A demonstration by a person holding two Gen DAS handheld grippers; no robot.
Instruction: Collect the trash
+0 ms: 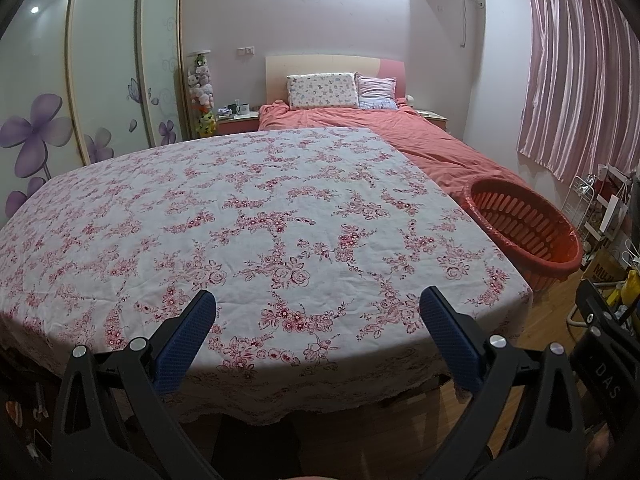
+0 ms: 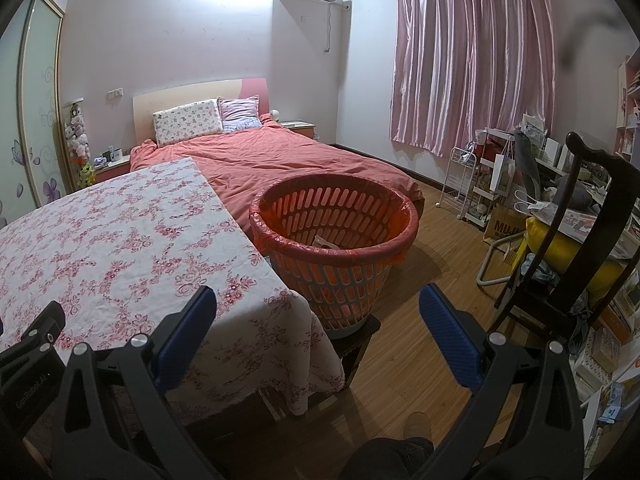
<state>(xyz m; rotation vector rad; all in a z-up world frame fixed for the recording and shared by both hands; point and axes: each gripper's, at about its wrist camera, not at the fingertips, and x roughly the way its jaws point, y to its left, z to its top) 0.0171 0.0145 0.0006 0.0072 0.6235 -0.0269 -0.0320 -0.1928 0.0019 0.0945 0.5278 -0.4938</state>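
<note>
A: Is any trash seen on the floral tablecloth (image 1: 280, 200)?

B: None can be made out; a pale scrap is glimpsed inside the orange lined basket (image 2: 336, 236).

A: And the basket's position?

B: It is placed right of the table, nearer the right gripper (image 2: 318, 320). Both it and the left gripper (image 1: 318, 316) are spread wide, nothing held.

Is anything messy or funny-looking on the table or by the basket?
Nothing stands out. The flowered tablecloth lies flat with nothing spilled on it, and the red basket stands upright beside the table, with something pale inside. Both tongs are open and hold nothing.
</note>
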